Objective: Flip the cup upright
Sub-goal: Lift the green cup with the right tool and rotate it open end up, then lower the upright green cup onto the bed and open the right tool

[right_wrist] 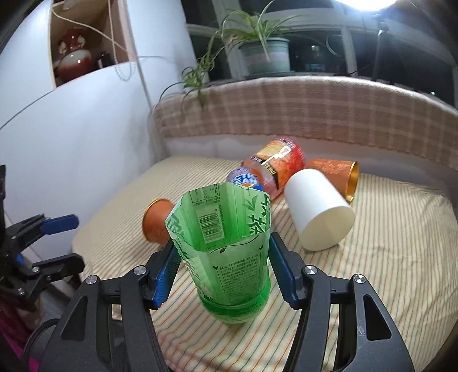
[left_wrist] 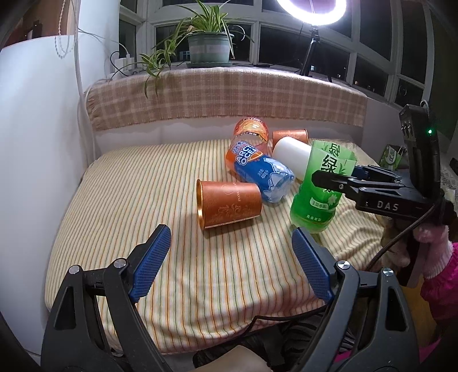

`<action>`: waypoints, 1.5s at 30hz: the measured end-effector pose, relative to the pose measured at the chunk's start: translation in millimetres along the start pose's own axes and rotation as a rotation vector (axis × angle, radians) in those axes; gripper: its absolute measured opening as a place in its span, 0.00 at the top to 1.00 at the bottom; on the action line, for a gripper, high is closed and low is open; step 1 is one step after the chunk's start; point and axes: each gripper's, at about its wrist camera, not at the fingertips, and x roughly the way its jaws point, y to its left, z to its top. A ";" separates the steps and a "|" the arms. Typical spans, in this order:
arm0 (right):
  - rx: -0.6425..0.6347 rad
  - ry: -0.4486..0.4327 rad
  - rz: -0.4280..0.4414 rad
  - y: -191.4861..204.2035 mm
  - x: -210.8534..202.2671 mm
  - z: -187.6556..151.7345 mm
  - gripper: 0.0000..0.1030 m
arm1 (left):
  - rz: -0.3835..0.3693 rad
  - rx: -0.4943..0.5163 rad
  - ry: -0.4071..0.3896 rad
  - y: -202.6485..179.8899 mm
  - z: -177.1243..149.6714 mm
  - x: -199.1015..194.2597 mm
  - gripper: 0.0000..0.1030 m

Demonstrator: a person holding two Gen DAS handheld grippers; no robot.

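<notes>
Left wrist view: a striped cloth (left_wrist: 200, 271) covers a padded surface beside a white wall, with a plaid blanket (left_wrist: 223, 94) along the back ledge, a potted plant (left_wrist: 209, 45) and a ring light (left_wrist: 312, 11) at dark windows. A copper cup (left_wrist: 229, 204) lies on its side, mouth to the left. Behind it lie a blue cup (left_wrist: 262, 174), an orange cup (left_wrist: 252, 130), a white cup (left_wrist: 294, 157) and a second copper cup (left_wrist: 290, 136), crowded together. The left gripper (left_wrist: 232, 257) hovers with fingers spread wide, holding nothing.

Right wrist view: the green cup (right_wrist: 226, 257) stands upright near the cloth's front edge, mouth up, apparently empty. The right gripper (right_wrist: 223, 266) pinches its sides between blue pads (right_wrist: 169, 271).
</notes>
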 end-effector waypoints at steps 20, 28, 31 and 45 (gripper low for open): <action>0.002 -0.021 -0.111 -3.4 0.3 -15.8 0.42 | -0.010 0.001 -0.019 -5.8 0.5 -2.8 0.14; -0.008 -0.017 -0.111 0.5 -0.9 -16.5 0.40 | -0.013 0.004 -0.038 -9.2 8.0 -4.6 0.14; -0.008 -0.018 -0.116 1.3 -2.1 -16.3 0.40 | -0.016 0.004 -0.045 -9.5 9.5 -5.1 0.14; 0.018 -0.092 -0.130 8.4 -43.6 -11.7 0.24 | -0.021 -0.006 -0.115 -13.4 20.2 -8.7 0.14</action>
